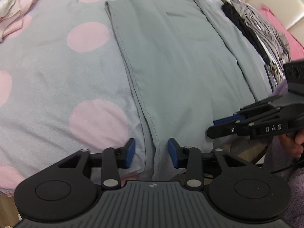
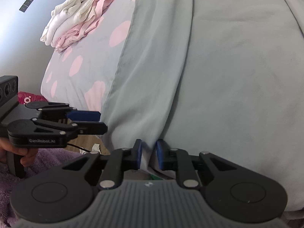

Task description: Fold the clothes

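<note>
A grey-green garment lies spread lengthwise down the middle of the frame on a bed with a grey, pink-dotted cover; the left tool, at the lower centre, has its blue pads apart on either side of the garment's near hem fold; the right tool is nearly closed around a ridge of the same cloth, though a firm clamp cannot be told; a pile of white and pink clothes sits at the upper left.
</note>
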Available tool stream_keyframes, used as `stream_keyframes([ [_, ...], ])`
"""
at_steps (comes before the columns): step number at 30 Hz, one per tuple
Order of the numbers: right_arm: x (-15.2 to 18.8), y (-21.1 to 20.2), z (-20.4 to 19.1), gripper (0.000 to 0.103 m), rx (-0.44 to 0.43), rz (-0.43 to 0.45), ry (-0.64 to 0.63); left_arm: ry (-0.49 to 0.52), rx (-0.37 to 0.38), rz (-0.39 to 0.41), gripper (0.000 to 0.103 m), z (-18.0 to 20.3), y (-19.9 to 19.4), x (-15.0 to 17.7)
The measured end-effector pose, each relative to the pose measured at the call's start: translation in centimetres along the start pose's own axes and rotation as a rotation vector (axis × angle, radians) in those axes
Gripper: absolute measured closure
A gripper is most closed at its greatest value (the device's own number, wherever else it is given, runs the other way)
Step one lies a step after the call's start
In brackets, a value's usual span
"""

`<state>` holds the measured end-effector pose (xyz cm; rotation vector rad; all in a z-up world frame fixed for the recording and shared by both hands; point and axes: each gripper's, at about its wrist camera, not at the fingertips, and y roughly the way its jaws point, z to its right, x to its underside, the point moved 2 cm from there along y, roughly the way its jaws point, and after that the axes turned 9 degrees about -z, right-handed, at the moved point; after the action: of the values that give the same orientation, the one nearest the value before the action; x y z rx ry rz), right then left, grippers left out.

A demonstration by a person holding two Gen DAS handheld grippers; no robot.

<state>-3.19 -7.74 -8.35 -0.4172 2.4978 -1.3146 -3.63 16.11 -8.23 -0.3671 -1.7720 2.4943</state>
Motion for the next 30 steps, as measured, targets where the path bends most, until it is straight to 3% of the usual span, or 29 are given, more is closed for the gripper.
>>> stream_keyframes([
  [2,0.2,0.0,0.0,0.102,0.015,-0.004,-0.005,0.000,-0.010,-0.021,0.095,-0.1,0.3,0.1],
  [12,0.7,-1.0,0.2,0.096,0.076,0.010,-0.001,-0.031,-0.024,-0.060,0.097,-0.5,0.1,0.8],
  [18,0.7,-1.7,0.6,0.089,0.081,0.030,0.023,0.066,-0.060,-0.111,0.073,0.7,0.6,1.9],
  [23,0.7,-1.4,0.3,0.087,0.074,0.018,0.005,0.148,-0.151,-0.130,0.072,1.5,1.4,2.5],
  [30,0.9,-1.2,0.1,0.086,0.073,0.009,-0.006,0.214,-0.173,-0.145,0.072,2.1,2.6,2.9],
])
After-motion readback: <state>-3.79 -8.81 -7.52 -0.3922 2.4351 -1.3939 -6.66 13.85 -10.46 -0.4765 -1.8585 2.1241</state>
